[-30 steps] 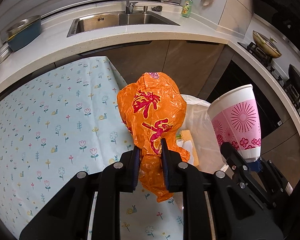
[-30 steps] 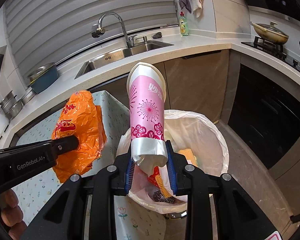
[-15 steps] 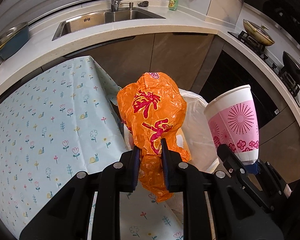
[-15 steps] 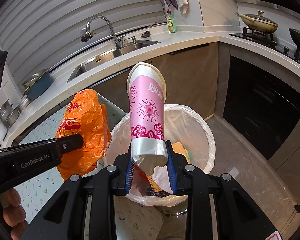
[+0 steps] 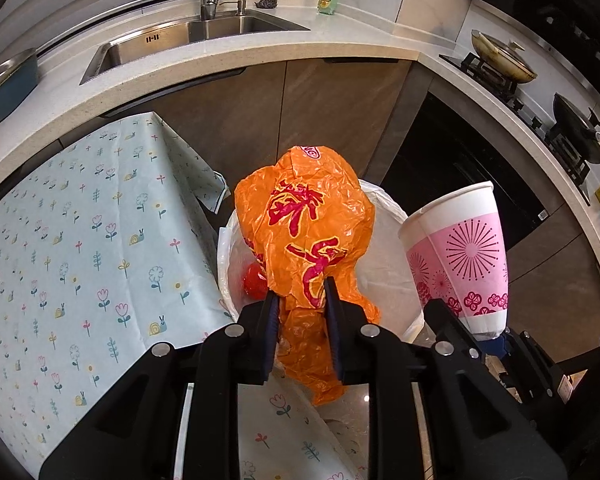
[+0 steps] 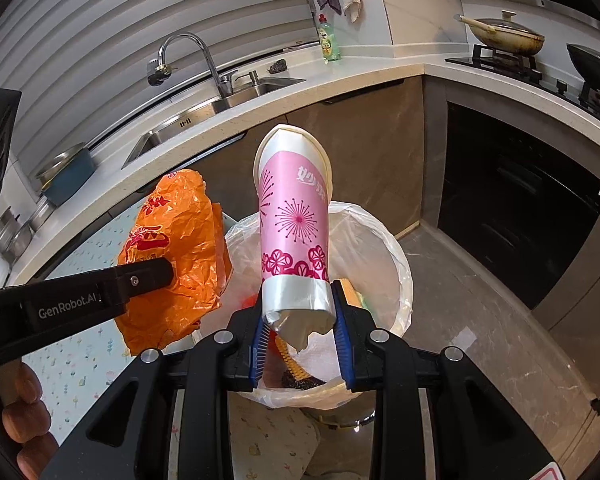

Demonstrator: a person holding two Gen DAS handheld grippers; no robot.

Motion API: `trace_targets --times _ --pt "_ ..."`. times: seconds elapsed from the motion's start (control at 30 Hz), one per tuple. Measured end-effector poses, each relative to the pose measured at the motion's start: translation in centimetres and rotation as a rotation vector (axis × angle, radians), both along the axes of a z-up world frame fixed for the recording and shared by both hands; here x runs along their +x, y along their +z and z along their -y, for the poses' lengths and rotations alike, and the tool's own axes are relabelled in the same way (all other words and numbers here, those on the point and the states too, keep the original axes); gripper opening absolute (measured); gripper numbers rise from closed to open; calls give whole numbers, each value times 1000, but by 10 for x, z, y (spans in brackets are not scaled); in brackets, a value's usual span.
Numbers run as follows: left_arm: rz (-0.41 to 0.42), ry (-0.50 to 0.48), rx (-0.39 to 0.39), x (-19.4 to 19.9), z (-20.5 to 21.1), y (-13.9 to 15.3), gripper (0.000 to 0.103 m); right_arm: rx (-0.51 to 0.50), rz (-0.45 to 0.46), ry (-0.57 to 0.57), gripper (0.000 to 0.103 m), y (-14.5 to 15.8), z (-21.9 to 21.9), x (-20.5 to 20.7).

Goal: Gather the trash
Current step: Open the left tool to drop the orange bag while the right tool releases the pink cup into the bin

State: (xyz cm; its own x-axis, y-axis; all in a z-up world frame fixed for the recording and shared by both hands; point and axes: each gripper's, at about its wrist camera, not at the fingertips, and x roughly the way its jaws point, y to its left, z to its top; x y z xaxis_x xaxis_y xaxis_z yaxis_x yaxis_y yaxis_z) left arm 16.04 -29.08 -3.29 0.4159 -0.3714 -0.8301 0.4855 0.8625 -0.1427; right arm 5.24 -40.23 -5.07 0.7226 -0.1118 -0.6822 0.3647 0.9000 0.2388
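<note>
My left gripper is shut on a crumpled orange plastic bag with red print and holds it over the trash bin. The bag also shows in the right wrist view. My right gripper is shut on the crushed base of a pink and white paper cup and holds it upright above the bin. The cup also shows in the left wrist view. The bin has a white liner and holds a red item and other scraps.
A table with a pale blue flowered cloth stands left of the bin. Behind is a counter with a sink, a tap and a green soap bottle. A stove with pans and a dark oven front are on the right.
Both grippers have moved right, off the table edge, so the orange bag and the cup now hang more fully over the bin. Both grips are unchanged.
</note>
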Motion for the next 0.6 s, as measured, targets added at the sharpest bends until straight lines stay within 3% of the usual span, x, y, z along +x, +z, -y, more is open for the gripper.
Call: trace_targets --times 0.17,0.23,0.6 --pt "15 1 -15 3 0 1 36 1 -6 -3 27 -3 0 2" --pt "20 11 -22 4 -2 2 51 1 -8 -2 27 -4 0 3" --pt "31 69 -27 9 -20 3 52 2 -14 13 28 -6 -5 9"
